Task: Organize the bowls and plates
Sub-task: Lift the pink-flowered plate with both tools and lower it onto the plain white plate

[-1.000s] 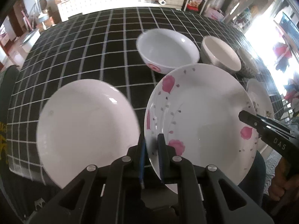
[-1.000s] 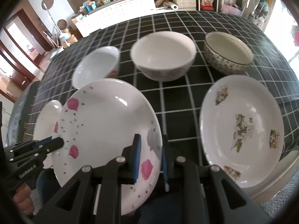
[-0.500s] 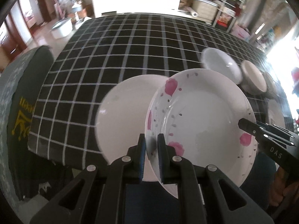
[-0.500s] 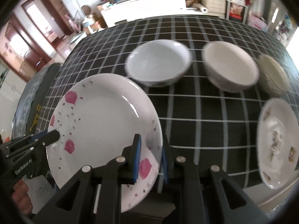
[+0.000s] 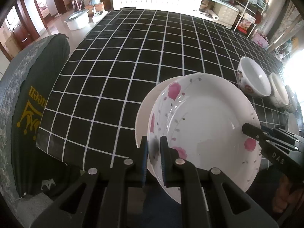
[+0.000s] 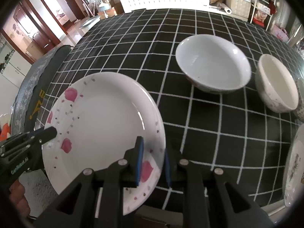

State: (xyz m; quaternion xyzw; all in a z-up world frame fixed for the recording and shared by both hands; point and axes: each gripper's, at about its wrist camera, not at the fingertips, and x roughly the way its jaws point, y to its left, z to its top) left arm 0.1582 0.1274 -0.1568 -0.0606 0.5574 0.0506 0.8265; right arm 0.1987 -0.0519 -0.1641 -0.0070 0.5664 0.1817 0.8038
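A white plate with pink flowers (image 5: 205, 125) is held by both grippers above a plain white plate (image 5: 144, 112), which lies on the black checked tablecloth and is mostly hidden. My left gripper (image 5: 153, 148) is shut on the flowered plate's left rim. My right gripper (image 6: 152, 157) is shut on its right rim (image 6: 157, 133). The flowered plate also shows in the right wrist view (image 6: 102, 119). A white bowl (image 6: 212, 62) and a cream bowl (image 6: 277, 83) stand on the table to the right.
A plate with printed pictures (image 6: 294, 169) lies at the table's right front edge. A patterned bowl (image 5: 291, 102) sits beyond the cream bowl. A dark chair back (image 5: 28, 95) stands at the table's left. The table's near edge (image 5: 76, 161) is close below the plates.
Both grippers have carried the flowered plate leftward, from beside the plain white plate to over it. The bowls have shifted right in both views.
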